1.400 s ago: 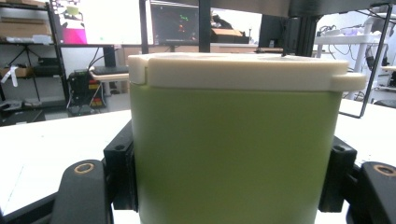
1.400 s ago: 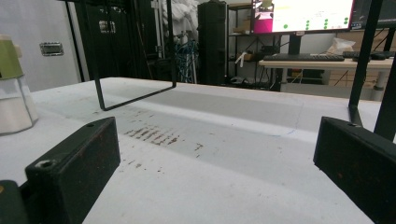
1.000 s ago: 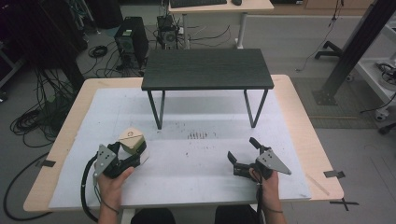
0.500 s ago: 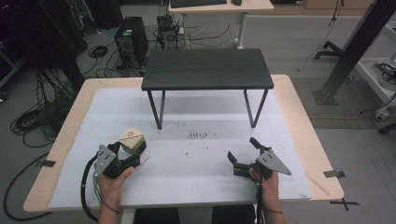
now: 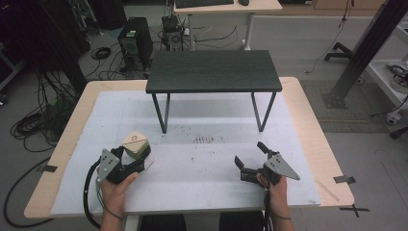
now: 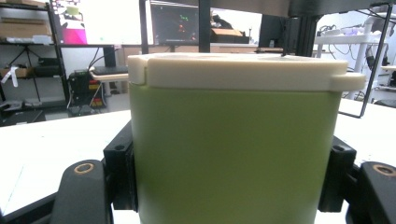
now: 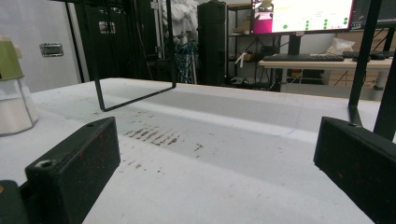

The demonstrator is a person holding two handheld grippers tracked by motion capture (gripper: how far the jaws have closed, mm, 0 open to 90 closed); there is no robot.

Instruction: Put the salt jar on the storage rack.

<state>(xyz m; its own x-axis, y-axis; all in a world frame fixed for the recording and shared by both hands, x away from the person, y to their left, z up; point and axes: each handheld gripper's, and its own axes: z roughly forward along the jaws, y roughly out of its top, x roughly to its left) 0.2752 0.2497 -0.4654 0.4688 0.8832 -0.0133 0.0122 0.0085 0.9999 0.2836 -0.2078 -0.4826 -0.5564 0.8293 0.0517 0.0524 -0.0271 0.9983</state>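
Left tool (image 5: pixel 137 161) is clamped on a green container with a cream lid (image 5: pixel 136 147), lower left of the high view, probably resting on the table (image 5: pixel 202 163). Right tool (image 5: pixel 250 161), lower right, is spread wide with nothing in it. Small black stand (image 5: pixel 214 72) sits up top.

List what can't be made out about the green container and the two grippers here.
- Green container: its base, cut off by the left gripper view's bottom edge.
- Its contents: hidden under the cream lid.
- Left gripper: pad contact, too small in high view.
- Right gripper: body out of frame in its own view.
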